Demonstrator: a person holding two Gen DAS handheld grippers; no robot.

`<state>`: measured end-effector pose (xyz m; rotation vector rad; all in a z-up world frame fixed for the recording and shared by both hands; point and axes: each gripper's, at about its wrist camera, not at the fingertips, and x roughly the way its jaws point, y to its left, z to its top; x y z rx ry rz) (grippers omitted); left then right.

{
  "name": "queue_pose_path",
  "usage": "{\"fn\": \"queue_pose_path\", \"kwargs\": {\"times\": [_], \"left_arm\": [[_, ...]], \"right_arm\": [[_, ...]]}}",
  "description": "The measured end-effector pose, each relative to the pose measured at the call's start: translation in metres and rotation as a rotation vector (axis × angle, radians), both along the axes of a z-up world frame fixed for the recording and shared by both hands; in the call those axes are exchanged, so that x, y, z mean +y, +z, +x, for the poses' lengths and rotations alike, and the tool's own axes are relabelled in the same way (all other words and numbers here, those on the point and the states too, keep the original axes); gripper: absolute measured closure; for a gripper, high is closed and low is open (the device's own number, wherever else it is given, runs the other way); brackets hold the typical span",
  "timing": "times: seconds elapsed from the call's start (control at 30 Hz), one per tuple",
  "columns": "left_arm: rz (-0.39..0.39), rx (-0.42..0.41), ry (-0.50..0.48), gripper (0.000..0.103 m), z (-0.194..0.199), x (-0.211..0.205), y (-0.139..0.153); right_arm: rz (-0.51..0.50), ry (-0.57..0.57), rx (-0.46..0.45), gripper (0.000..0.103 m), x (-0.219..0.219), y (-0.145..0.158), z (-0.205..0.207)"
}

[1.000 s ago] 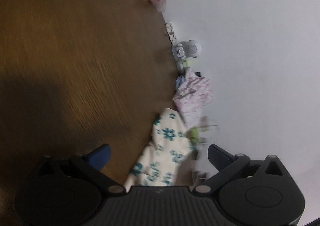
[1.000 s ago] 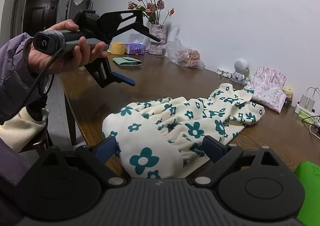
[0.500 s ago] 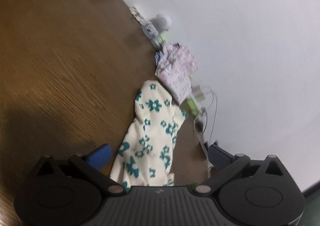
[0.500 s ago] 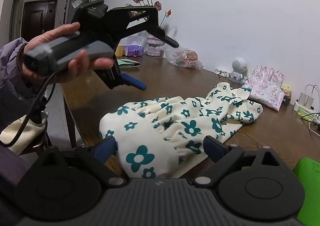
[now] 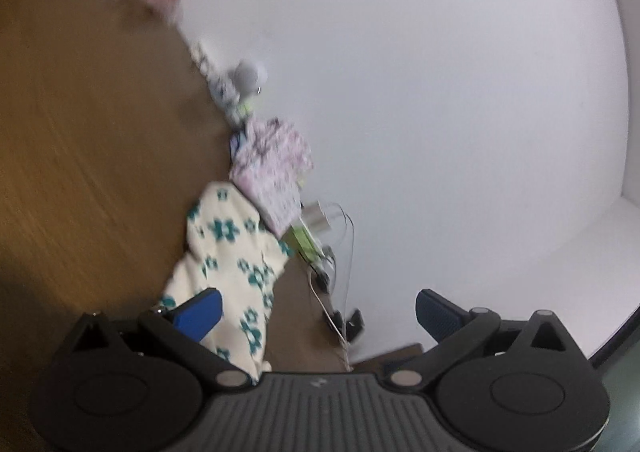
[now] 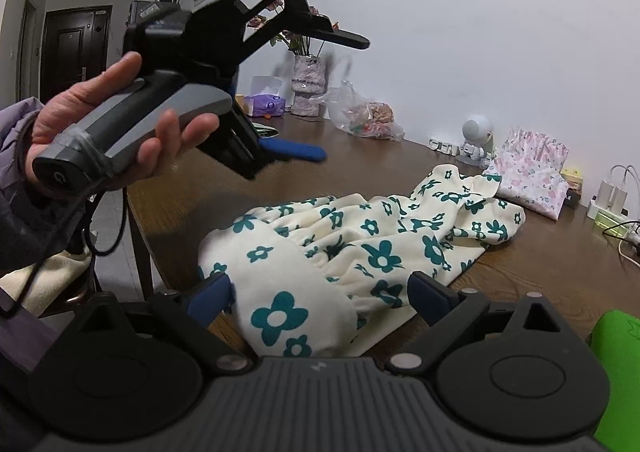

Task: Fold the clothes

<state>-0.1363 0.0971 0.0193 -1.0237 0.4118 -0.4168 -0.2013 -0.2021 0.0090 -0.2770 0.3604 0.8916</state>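
A cream garment with teal flowers [image 6: 360, 236] lies crumpled on the brown table [image 6: 192, 192]. In the blurred left wrist view the same garment [image 5: 228, 252] shows below centre. My right gripper [image 6: 318, 292] is open low at the table's near edge, and the garment's near end bulges up between its fingers. A hand holds my left gripper [image 6: 336, 96] in the air above the table's left part, clear of the cloth, its jaws wide apart. Seen from its own camera, the left gripper [image 5: 316, 312] is open and holds nothing.
A folded pink floral garment [image 6: 532, 172] lies by the wall beyond the cream one. Along the wall stand a small white robot toy [image 6: 476, 136], a plastic bag [image 6: 368, 116], a flower vase [image 6: 306, 86] and chargers with cables [image 6: 612, 196]. Something green [image 6: 616, 352] sits at the near right.
The hand has carried my left gripper up and to the right, closer to the right camera, and its view has swung along the wall. My right gripper has barely moved.
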Motion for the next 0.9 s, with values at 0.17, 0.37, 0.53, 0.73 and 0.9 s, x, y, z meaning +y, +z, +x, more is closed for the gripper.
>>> {"fn": "queue_pose_path", "kwargs": {"times": [0.17,0.37,0.53,0.73,0.9], "left_arm": [[-0.137,0.171,0.027,0.0,0.007,0.016,-0.017],[0.663,-0.13,0.051,0.0,-0.014,-0.03,0.039],[0.789,-0.175,-0.164,0.0,-0.014,-0.04,0.047],[0.922,-0.247,-0.214,0.0,-0.02,-0.041,0.039],[1.319,-0.454,-0.035,0.0,-0.054,-0.067,0.022]], "right_arm": [[0.0,-0.001,0.001,0.006,0.002,0.0,0.001],[-0.003,-0.001,-0.002,0.006,0.001,0.0,0.001],[0.004,-0.003,-0.004,0.005,0.001,-0.001,0.001],[0.011,-0.011,-0.006,0.005,-0.003,-0.002,0.001],[0.005,-0.014,-0.013,0.004,-0.002,-0.001,0.001]]}}
